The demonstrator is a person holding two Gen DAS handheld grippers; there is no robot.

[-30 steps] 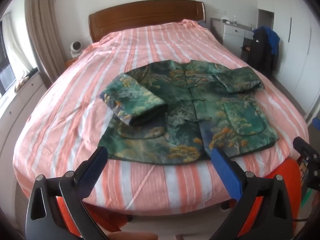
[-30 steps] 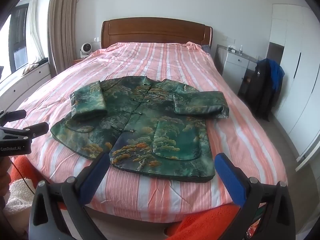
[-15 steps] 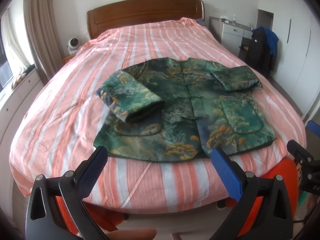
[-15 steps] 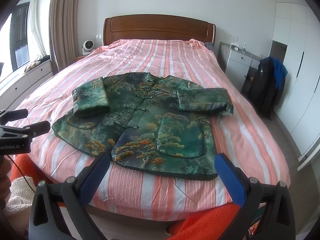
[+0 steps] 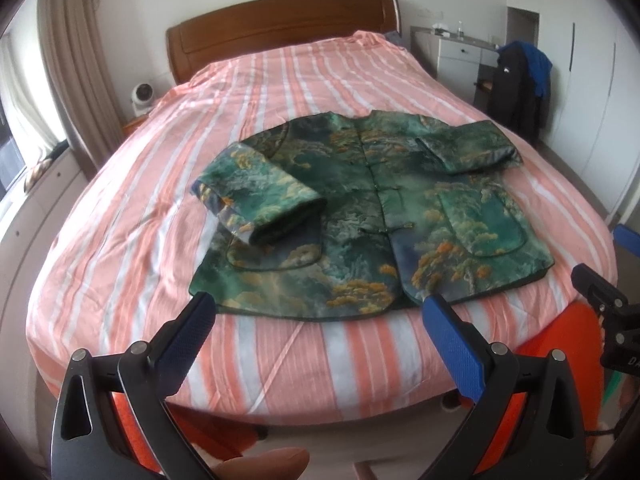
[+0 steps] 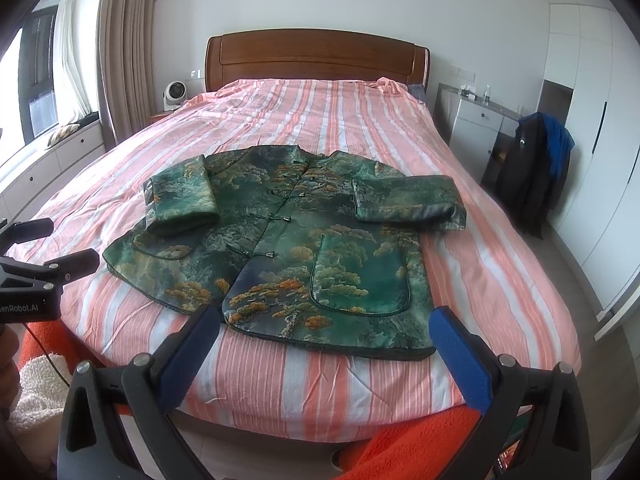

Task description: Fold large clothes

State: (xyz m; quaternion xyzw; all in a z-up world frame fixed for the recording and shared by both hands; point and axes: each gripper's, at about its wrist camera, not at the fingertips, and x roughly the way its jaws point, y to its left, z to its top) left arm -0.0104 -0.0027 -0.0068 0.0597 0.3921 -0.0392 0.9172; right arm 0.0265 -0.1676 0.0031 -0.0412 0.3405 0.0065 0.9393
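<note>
Here the green brocade jacket [image 6: 288, 248] lies flat, front side up, near the foot edge of the bed [image 6: 320, 380], its hem parallel to that edge and its long axis running from hem to collar, away toward the headboard [image 6: 316, 60]. Both sleeves are already folded in over the chest, so the piece reads as a broad, stiffish rectangle with frog buttons down the middle and a patch pocket on each side.

The left gripper [image 5: 320, 320] and the right gripper [image 6: 324, 332] hover just short of the hem, apart from the cloth, each with jaws spread wide and empty. The left one faces the hem's left half, the right one the right-hand half and corner; neither is clearly nearer. The coming move likely calls for pinching the hem at both corners and carrying it toward the collar.
</note>
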